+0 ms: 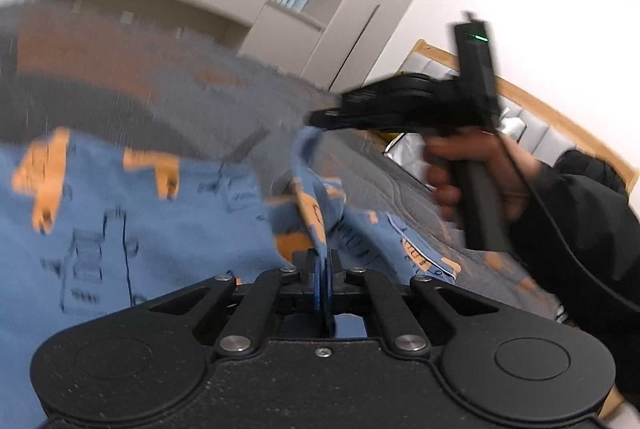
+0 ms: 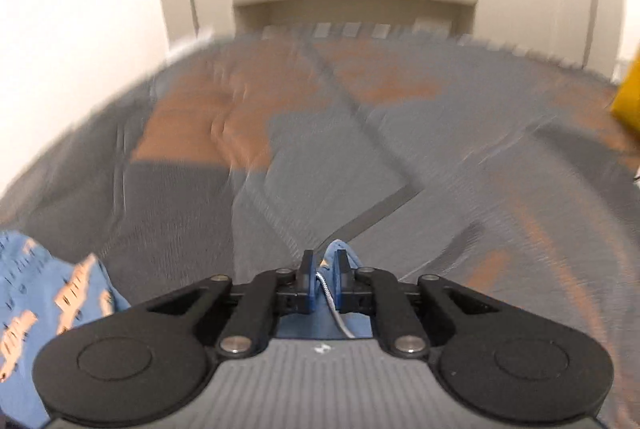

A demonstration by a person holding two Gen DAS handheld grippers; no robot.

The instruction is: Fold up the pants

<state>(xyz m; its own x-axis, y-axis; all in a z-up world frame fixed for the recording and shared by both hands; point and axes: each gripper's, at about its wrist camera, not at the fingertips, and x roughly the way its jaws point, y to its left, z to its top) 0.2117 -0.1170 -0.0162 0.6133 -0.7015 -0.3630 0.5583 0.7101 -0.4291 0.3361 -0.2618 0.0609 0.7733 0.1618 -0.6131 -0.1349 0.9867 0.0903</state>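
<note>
Left gripper (image 1: 322,265) clamped tight on edge of blue pants (image 1: 120,229). Right gripper (image 2: 323,265) pinched on another fold of same fabric with white drawstring (image 2: 334,305) between its fingers. Pants hang lifted over grey-orange bedspread (image 2: 360,133), near left side. Person's hand (image 1: 476,173) grips right gripper's handle. Both views blurred.

- My left view: pants (image 1: 100,229) smeared by motion, print unreadable, cut off at the left edge.
- Bed cover (image 2: 360,149) blurred.
- Yellow object (image 2: 630,93) clipped by the right edge, unidentifiable.
</note>
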